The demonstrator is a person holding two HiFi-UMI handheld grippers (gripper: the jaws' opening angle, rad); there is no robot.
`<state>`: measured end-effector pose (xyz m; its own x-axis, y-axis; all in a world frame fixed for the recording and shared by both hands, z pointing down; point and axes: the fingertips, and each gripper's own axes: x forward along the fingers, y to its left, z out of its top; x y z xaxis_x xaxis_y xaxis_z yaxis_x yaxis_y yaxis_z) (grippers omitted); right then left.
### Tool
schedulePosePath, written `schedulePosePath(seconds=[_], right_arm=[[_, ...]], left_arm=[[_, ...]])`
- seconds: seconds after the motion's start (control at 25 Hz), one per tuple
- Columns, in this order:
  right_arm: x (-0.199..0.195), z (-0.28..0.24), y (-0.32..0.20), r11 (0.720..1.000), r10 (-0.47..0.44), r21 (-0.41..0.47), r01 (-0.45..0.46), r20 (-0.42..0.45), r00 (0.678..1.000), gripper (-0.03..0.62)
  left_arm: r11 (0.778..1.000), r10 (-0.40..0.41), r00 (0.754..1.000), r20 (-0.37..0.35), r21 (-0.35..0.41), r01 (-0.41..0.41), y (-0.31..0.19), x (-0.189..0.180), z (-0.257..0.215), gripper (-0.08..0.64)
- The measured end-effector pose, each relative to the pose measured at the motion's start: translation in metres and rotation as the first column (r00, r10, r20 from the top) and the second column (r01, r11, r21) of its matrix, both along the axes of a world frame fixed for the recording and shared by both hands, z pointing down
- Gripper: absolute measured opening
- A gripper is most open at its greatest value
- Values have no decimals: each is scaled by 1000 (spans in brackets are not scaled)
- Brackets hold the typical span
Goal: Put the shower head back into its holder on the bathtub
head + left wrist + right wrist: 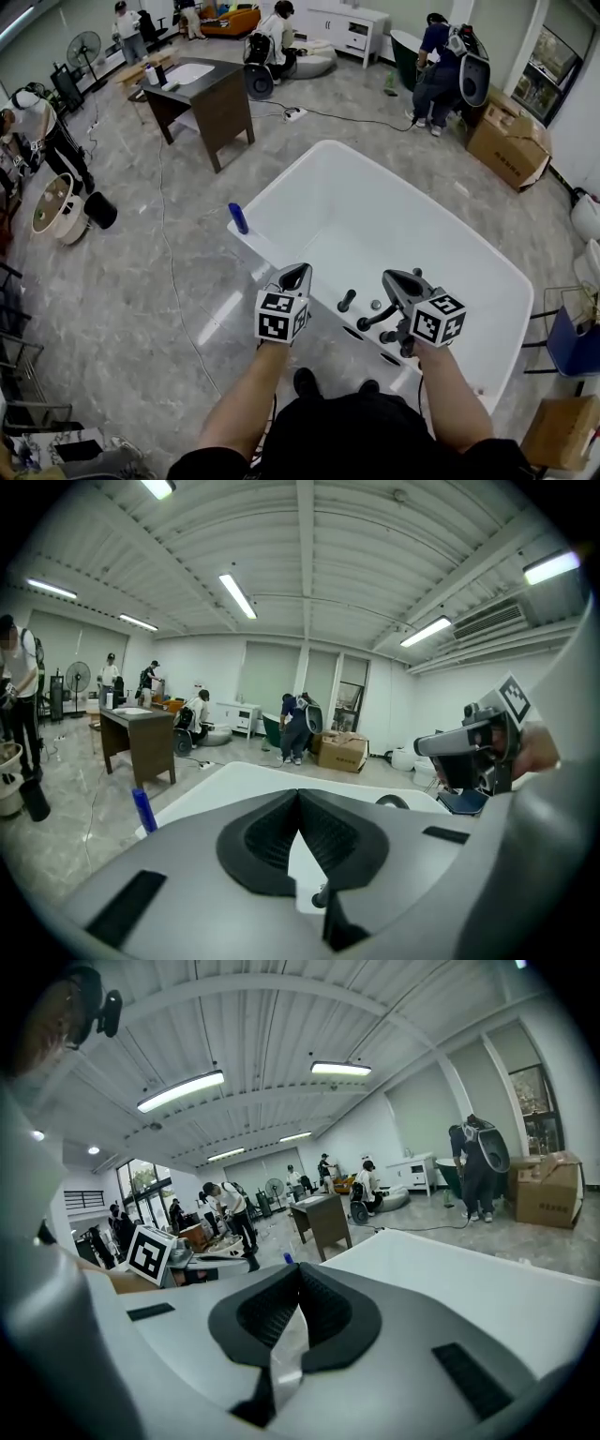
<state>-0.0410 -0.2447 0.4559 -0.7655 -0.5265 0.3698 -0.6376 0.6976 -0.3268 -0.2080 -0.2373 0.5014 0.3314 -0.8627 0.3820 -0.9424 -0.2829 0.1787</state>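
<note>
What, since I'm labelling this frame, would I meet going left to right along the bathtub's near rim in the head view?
blue cylinder → left hand-held gripper → black tap handle → right hand-held gripper

A large staged workshop hall: freestanding bathtub (302, 159), sink vanity (221, 105), cardboard boxes (507, 142) and pedestal fan (84, 46) share one open floor (122, 281) under strip lights (236, 594).

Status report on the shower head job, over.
Left hand-held gripper and right hand-held gripper shut, empty, over the bathtub rim. Dark shower head by the rim fittings, ungripped; seating unclear. Blue bottle on the rim, clear of them.
</note>
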Motion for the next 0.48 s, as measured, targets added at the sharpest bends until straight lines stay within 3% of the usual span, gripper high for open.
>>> schedulePosePath(seconds=[0.24,0.48], right_arm=[[35,-26,-3,997,-20,69,17,38,999,15],[85,-59,-6,986,-57,163,44,77,995,15]], left_arm=[[996,-39,999,-7,80,40,-7,30,-40,15],[982,-59,997,44,184,50,-12,81,-92,15]])
